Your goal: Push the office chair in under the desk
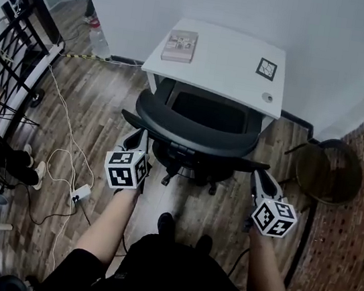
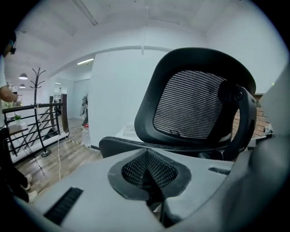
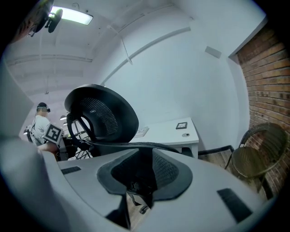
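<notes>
We're facing the white desk [image 1: 236,55], with the office chair [image 1: 198,127] partly under it, back toward us. It's bulky, but on that wheeled base [image 1: 191,171] it should roll easily and swivel if we push unevenly. The mesh will give, so we want stiff frame. Left hand-held gripper [image 1: 135,138] is closed at the left armrest [image 1: 132,119]. Right hand-held gripper [image 1: 259,178], jaws slightly apart and empty, sits at the right armrest [image 1: 257,165].
</notes>
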{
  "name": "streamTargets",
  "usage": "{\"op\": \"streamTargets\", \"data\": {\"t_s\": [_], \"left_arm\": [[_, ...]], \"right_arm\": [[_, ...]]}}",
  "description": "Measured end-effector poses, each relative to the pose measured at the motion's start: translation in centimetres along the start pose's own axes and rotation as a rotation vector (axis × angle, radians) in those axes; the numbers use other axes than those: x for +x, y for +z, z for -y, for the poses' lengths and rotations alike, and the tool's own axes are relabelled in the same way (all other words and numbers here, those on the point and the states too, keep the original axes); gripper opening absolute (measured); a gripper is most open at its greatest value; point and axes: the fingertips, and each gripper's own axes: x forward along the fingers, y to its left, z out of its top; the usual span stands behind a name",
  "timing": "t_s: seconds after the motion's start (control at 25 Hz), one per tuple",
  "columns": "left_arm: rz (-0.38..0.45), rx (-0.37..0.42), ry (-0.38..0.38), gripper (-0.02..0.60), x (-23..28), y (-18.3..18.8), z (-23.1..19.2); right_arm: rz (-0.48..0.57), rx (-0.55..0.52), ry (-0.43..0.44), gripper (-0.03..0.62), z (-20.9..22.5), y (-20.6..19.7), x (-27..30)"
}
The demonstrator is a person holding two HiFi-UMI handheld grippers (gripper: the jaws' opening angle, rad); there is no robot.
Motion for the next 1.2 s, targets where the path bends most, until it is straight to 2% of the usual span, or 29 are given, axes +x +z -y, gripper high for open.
{"op": "streamTargets", "data": {"t_s": [0.48, 0.72, 0.92, 1.2], "left_arm": [[0.012, 0.008, -0.135, 0.011, -0.7, -0.4, -0.1], [0.016, 0.054, -0.19, 0.011, -1.2, 0.0, -1.3], [0.014, 0.098, -0.238, 0.011, -1.3, 0.4, -1.1], [0.0, 0.146, -0.251, 0.011, -0.9, 0.7, -0.7]], "right_arm": [[0.027, 0.007, -0.101, 0.081, -0.5, -0.3, -0.4], [0.043, -0.039, -0.155, 0.066, -1.7, -0.1, -0.7], [0.079, -0.131, -0.158, 0.057, -4.2, 1.5, -0.5], [0.086, -0.12, -0.166, 0.035, -5.2, 1.5, 0.6]]}}
